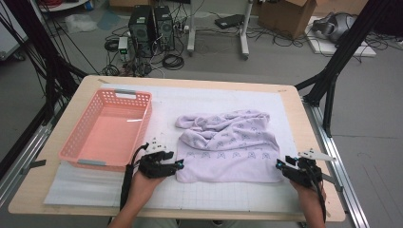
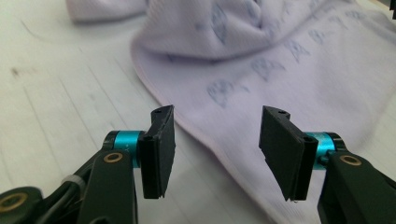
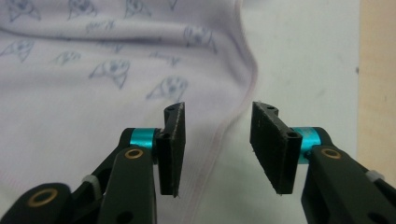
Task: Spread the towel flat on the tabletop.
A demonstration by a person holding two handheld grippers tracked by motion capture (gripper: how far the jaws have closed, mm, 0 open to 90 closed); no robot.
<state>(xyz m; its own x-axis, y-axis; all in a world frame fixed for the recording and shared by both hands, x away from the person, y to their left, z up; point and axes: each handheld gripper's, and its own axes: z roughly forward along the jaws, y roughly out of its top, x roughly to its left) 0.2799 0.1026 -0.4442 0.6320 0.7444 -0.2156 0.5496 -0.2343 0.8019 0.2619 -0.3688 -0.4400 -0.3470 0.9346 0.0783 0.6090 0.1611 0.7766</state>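
Two grippers — left (image 1: 180, 164), right (image 1: 278, 164) — jaws spread at one lilac towel (image 1: 228, 147), beside one pink basket (image 1: 71, 140).

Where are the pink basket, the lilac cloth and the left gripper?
pink basket (image 1: 145, 112): high view, on its right wall.
lilac cloth (image 1: 228, 154): high view, on its flat middle.
left gripper (image 2: 215, 147): left gripper view, midway between its open fingers.

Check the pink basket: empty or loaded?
Empty. The pink slotted plastic basket shows a bare floor in the high view; the lilac printed cloth lies beside it on the white mat.
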